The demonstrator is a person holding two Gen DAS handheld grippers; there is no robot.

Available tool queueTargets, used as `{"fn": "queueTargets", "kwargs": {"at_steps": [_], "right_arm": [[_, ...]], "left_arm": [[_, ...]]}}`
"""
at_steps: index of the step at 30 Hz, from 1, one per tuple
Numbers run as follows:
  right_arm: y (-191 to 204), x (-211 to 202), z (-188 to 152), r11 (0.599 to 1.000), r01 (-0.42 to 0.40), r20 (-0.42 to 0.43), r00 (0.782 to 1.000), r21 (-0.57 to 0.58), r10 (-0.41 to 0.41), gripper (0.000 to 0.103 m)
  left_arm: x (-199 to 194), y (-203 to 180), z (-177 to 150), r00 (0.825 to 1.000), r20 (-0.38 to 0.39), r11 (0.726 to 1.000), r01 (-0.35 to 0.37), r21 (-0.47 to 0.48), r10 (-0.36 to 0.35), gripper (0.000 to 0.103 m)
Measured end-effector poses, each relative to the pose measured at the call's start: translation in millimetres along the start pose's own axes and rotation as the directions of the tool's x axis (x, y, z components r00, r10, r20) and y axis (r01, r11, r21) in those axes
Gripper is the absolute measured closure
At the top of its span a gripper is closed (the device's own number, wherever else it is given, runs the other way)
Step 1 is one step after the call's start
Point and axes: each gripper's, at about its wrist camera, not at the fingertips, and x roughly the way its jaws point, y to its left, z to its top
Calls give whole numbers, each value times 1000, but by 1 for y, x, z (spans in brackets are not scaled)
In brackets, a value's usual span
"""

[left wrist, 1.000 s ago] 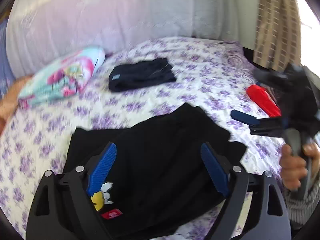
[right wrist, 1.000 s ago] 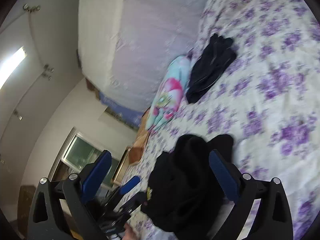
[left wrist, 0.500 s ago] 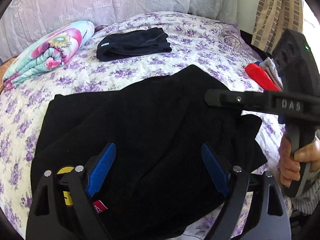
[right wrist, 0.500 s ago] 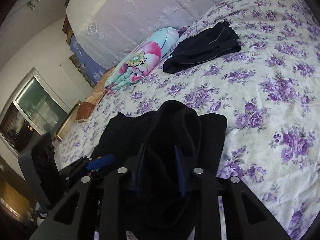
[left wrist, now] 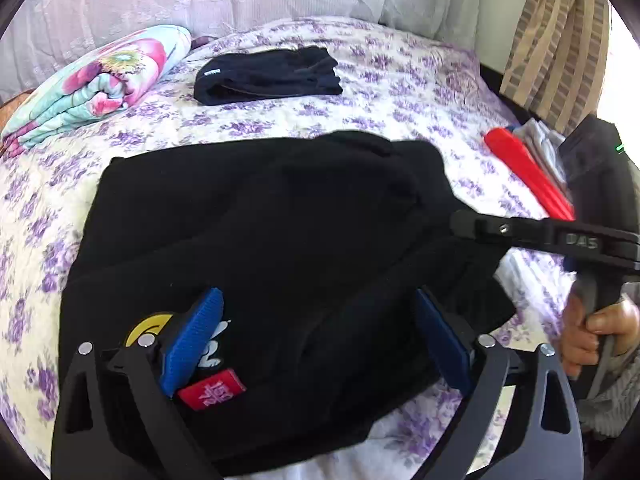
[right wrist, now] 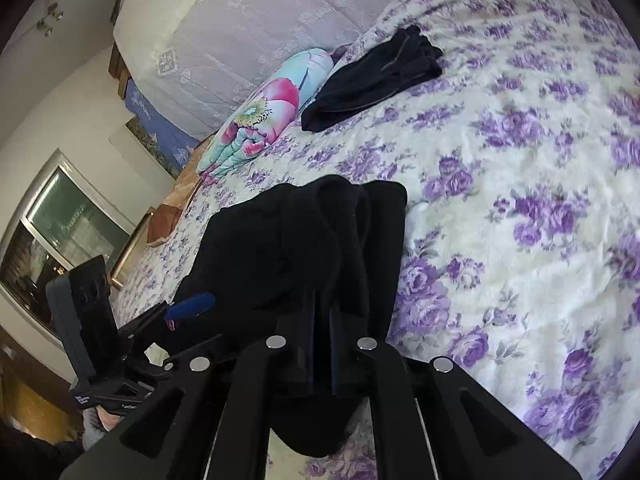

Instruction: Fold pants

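Black pants [left wrist: 280, 240] lie spread on the purple-flowered bedspread [left wrist: 400, 92], with a yellow print and a red label near the front edge. My left gripper [left wrist: 316, 300] hovers low over their near part, jaws opening wide, cloth beneath the blue pads but not pinched. My right gripper [right wrist: 322, 304] is shut on a bunched fold of the pants [right wrist: 304, 248] at their right side. In the left wrist view the right gripper [left wrist: 464, 222] reaches in from the right, held by a person's hand [left wrist: 592, 332]. One blue pad [right wrist: 192, 306] of the left gripper shows in the right wrist view.
A folded dark garment [left wrist: 268, 76] lies farther back on the bed, beside a rolled floral blanket [left wrist: 96, 84]. A red item [left wrist: 524, 172] and grey clothes sit at the bed's right edge, near a striped curtain [left wrist: 560, 40]. A padded headboard rises behind.
The right gripper went from wide open to shut on a fold of the pants. The left gripper sank closer to the pants, which now lie flatter and more spread out.
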Motion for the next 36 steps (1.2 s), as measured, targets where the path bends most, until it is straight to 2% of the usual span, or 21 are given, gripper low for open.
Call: {"fn": "queueTargets", "kwargs": {"at_steps": [3,6,8,10,11,12,13,14,16,17,18,20,21,24,28,29,31,32,33,34,36], "right_arm": [[10,-18,5,1000,10,49,999,6,-11,91],[32,-39,11,999,15,123,992,-34,-10,90],[51,-39,11,997,0,120,993,-80,9,90],[68,-27,5,992,-12,79,997,-129,22,80],[71,-18,1,990,-15,54,998,-143,23,63],[71,-8,-4,989,-5,27,1000,-147,9,51],[65,5,-10,990,31,-10,999,-136,-33,51],[55,14,-14,991,62,-28,997,-122,-66,53],[34,15,-19,997,59,-13,998,-58,-60,70],[28,11,-18,998,55,-14,998,-21,-55,85],[26,5,-16,999,41,-14,999,17,-41,86],[38,-11,-7,999,41,43,998,15,-42,81],[49,-15,2,999,32,67,997,-7,-32,73],[80,-3,27,998,-38,80,996,-59,42,58],[94,64,51,996,-85,-13,996,-32,85,57],[90,79,51,997,-75,-40,996,-10,74,57],[71,98,49,1000,24,-56,998,17,-23,61],[59,98,47,998,58,-46,997,24,-57,77],[46,94,46,995,89,-34,996,36,-88,103],[29,84,46,992,91,-9,996,84,-90,103],[10,62,45,983,23,36,999,184,-30,103]], "left_arm": [[-24,8,1,998,50,999,28,-32,-27,11],[-45,21,9,994,109,998,9,-65,-2,11],[-44,25,13,993,111,998,-20,-67,28,11],[-32,30,14,995,72,995,-64,-74,69,11],[-24,31,12,996,43,994,-75,-75,79,11],[-13,34,6,996,5,993,-84,-80,84,10],[-5,35,0,996,-18,993,-89,-79,88,10],[1,36,-4,995,-26,992,-99,-73,97,8],[-1,35,-10,994,-11,993,-108,-53,107,8],[-5,36,-11,994,-6,993,-108,-53,108,8],[-13,38,-10,995,12,993,-96,-66,97,8],[-30,45,-9,995,63,994,-71,-88,77,8],[-39,50,-7,992,93,992,-79,-103,89,8],[-43,62,-2,990,108,986,-75,-149,92,8],[-17,64,-9,994,18,981,-101,-164,106,8],[-12,63,-13,994,5,982,-110,-156,112,8],[-10,65,-18,993,6,982,-112,-149,114,8],[-12,65,-18,994,10,983,-110,-148,113,8],[-13,67,-19,994,12,983,-108,-147,110,8],[-12,69,-19,994,12,984,-101,-147,104,8],[-11,71,-21,996,11,983,-91,-157,94,7]]}}
